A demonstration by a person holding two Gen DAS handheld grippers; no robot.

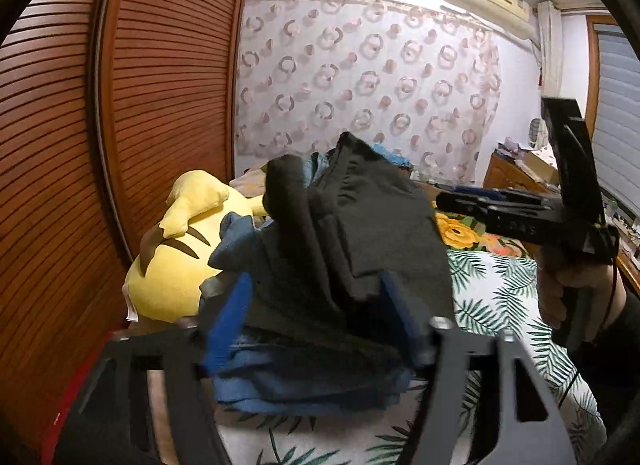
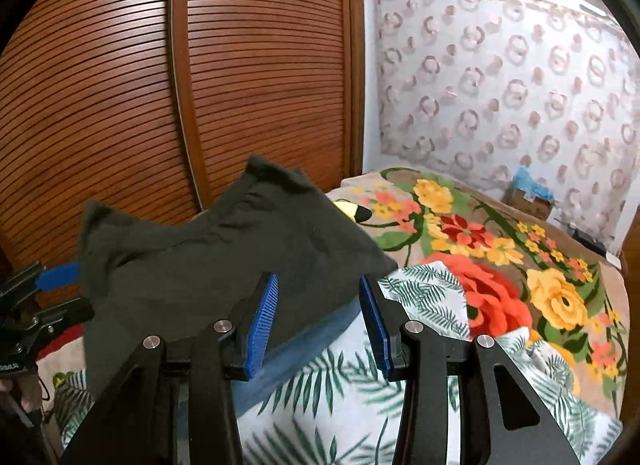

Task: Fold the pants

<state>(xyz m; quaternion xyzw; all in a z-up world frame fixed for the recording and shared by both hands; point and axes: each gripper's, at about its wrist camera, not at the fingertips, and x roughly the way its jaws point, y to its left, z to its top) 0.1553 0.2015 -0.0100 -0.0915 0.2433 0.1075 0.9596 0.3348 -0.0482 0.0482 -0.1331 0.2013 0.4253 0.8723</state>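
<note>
The pants (image 1: 352, 233) are dark grey with a blue inner side and are bunched and lifted above the bed. My left gripper (image 1: 316, 313) holds this bundle between its blue pads (image 1: 228, 321); the cloth hides the fingertips. In the right wrist view the pants (image 2: 208, 265) hang as a dark sheet at the left, with a blue edge (image 2: 304, 341) lying on the bed. My right gripper (image 2: 320, 321) is open and empty, its blue pads (image 2: 262, 321) just in front of the cloth. The right gripper also shows in the left wrist view (image 1: 520, 213).
A leaf-print sheet (image 2: 420, 305) and a flowered blanket (image 2: 500, 265) cover the bed. A yellow plush toy (image 1: 176, 249) lies by the slatted wooden wardrobe (image 1: 140, 105). A curtained wall (image 2: 500, 85) stands behind, and a desk (image 1: 516, 173) at the far right.
</note>
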